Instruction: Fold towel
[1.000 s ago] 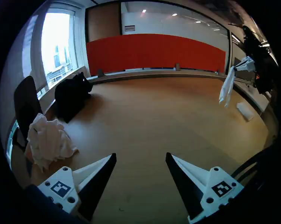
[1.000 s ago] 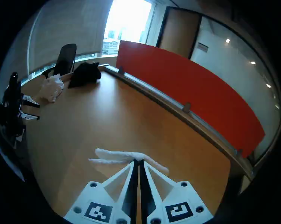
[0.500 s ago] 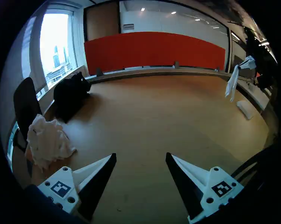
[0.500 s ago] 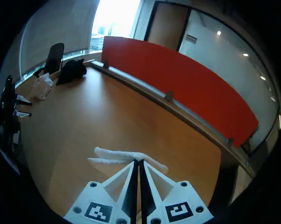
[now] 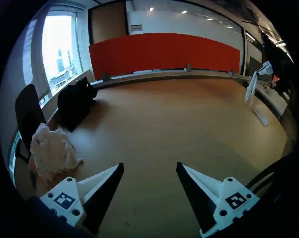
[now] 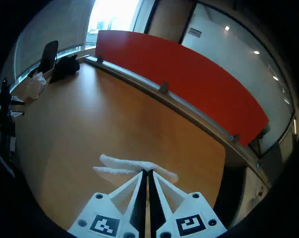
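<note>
Though held up off the wooden desk [image 6: 109, 119], not yet folded: judged to be early in the task. Right gripper [image 6: 148, 172] pressed together on a white towel [image 6: 127, 166], pinching a bunched edge that pokes out just past the fingertips. In the left gripper view, seen far off to the right as a limp strip hanging from that tool above the desktop. Left gripper [image 5: 149, 164] spread wide, holding nothing, low over bare wood.

Left to do: laying the cloth out, taking a second corner, doubling over, setting down.

Just below the hanging strip, a small white slab [image 5: 261, 116] on the desk, possibly a towel already folded, though too small to tell. At the desk's left end, a crumpled heap of white cloths [image 5: 50, 152]. Beside it a black bag [image 5: 76, 102] and a dark office chair [image 5: 27, 113]. Along the far edge a red partition [image 5: 165, 53]. Past that, glass walls, ceiling lights and a bright window [image 5: 60, 59].
</note>
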Demonstrator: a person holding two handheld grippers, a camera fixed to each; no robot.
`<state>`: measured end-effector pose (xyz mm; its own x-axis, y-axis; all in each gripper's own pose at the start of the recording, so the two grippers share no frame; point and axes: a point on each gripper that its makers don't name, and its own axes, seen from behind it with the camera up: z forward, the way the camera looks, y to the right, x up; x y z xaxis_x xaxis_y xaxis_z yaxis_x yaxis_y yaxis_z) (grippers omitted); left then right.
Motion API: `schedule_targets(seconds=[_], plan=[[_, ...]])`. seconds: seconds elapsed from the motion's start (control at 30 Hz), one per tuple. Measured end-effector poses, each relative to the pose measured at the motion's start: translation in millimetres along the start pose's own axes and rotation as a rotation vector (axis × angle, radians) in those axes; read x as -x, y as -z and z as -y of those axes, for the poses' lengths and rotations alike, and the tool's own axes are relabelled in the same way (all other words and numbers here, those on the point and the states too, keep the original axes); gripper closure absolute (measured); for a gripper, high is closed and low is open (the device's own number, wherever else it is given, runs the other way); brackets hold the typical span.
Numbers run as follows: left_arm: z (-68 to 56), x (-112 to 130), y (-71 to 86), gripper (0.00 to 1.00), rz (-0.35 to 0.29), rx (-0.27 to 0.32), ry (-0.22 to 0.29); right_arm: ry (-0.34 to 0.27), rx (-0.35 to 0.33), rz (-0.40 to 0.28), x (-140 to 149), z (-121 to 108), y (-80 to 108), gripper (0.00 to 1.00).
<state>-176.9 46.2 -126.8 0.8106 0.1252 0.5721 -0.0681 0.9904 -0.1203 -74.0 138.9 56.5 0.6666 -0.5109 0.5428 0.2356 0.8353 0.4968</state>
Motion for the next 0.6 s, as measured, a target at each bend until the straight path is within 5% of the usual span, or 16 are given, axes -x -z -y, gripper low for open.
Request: schedule_targets(seconds=[0.6], plan=[[-6.9, -2, -0.4, 0.02, 0.010, -0.002, -0.012, -0.020, 0.037, 0.080, 42, -39, 0.8, 0.97]])
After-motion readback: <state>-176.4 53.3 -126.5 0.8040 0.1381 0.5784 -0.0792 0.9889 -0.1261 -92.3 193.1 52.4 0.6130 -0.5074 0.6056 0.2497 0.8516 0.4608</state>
